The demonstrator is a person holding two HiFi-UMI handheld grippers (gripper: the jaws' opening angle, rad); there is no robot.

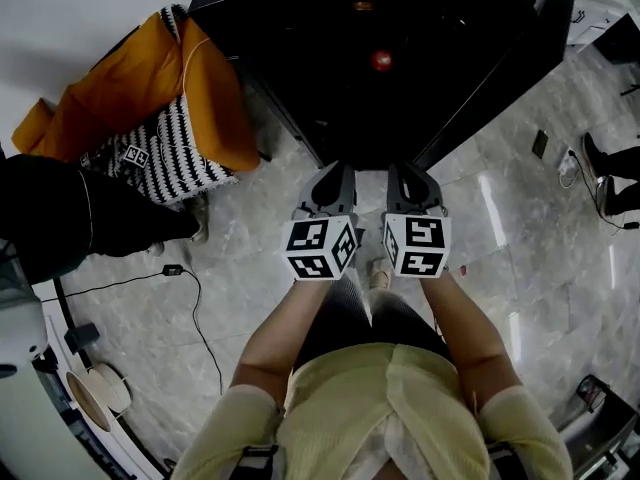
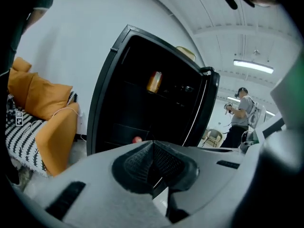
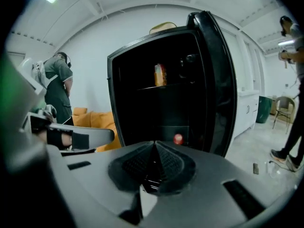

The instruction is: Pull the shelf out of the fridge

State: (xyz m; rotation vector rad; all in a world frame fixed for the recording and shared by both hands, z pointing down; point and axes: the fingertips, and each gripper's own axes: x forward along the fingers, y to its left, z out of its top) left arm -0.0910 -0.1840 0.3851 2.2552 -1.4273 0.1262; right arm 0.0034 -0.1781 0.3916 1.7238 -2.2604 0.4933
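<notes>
A black fridge (image 1: 400, 68) stands open on the floor ahead, its door (image 3: 216, 80) swung out to the right. Inside, a dark shelf (image 3: 175, 85) carries an orange can (image 3: 160, 74); the same shelf (image 2: 137, 93) and can (image 2: 154, 81) show in the left gripper view. A small red thing (image 1: 381, 61) lies low in the fridge. My left gripper (image 1: 338, 170) and right gripper (image 1: 405, 170) hang side by side, short of the fridge's opening and apart from it. Both point at it. The left gripper (image 2: 152, 144) is shut on nothing, as is the right gripper (image 3: 155, 146).
An orange couch with a black-and-white striped throw (image 1: 150, 118) stands left of the fridge. A cable (image 1: 190, 298) trails over the grey tiled floor at my left. One person (image 3: 57, 87) stands at the left, another person (image 2: 240, 115) at the right beyond the door.
</notes>
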